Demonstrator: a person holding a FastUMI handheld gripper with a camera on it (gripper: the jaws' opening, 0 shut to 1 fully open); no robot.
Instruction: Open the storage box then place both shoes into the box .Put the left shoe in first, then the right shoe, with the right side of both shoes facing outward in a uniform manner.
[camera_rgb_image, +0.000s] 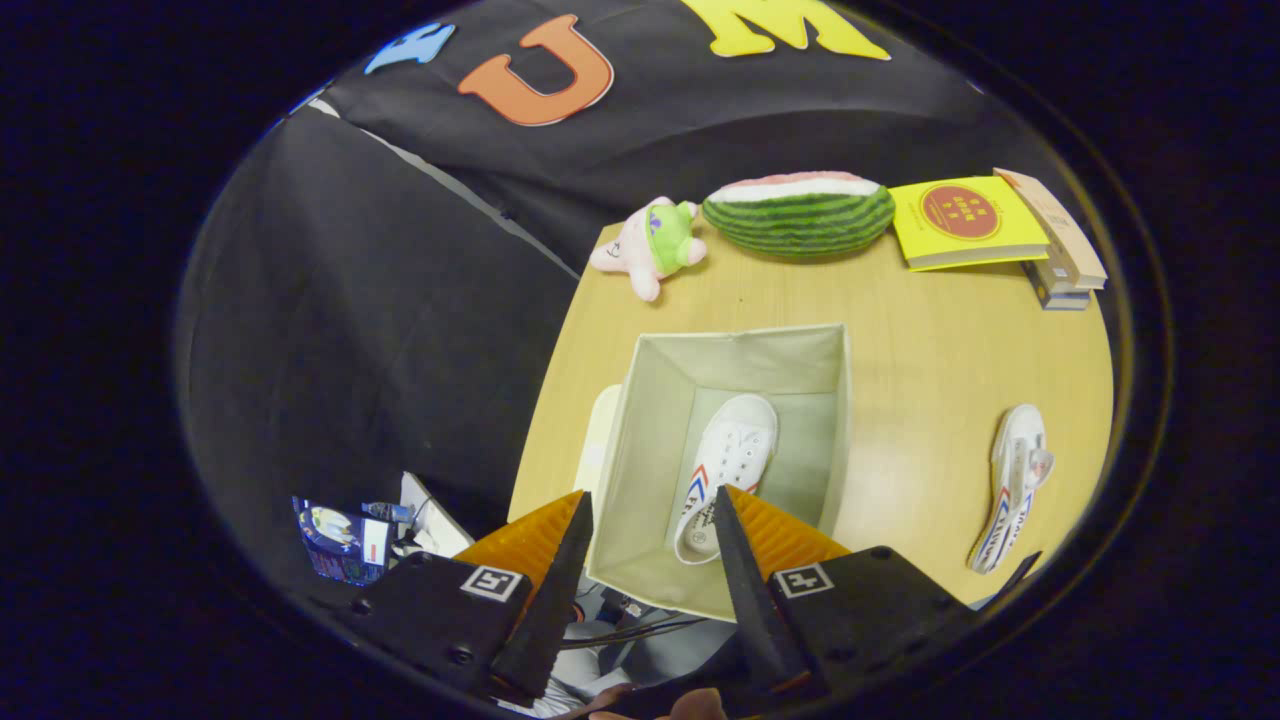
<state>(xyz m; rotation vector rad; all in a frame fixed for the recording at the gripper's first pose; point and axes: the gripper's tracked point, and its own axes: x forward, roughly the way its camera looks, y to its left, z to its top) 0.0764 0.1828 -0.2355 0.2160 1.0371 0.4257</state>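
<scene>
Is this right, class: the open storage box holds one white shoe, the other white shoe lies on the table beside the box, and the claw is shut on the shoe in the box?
Not quite. The gripper view shows the claw open above the storage box, gripping nothing. One white shoe lies inside; the other white shoe lies on the table beside it.

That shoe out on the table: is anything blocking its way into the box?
Nothing visible. Bare table lies between the second shoe and the open box, which holds one shoe. The gripper hangs open, empty.
</scene>
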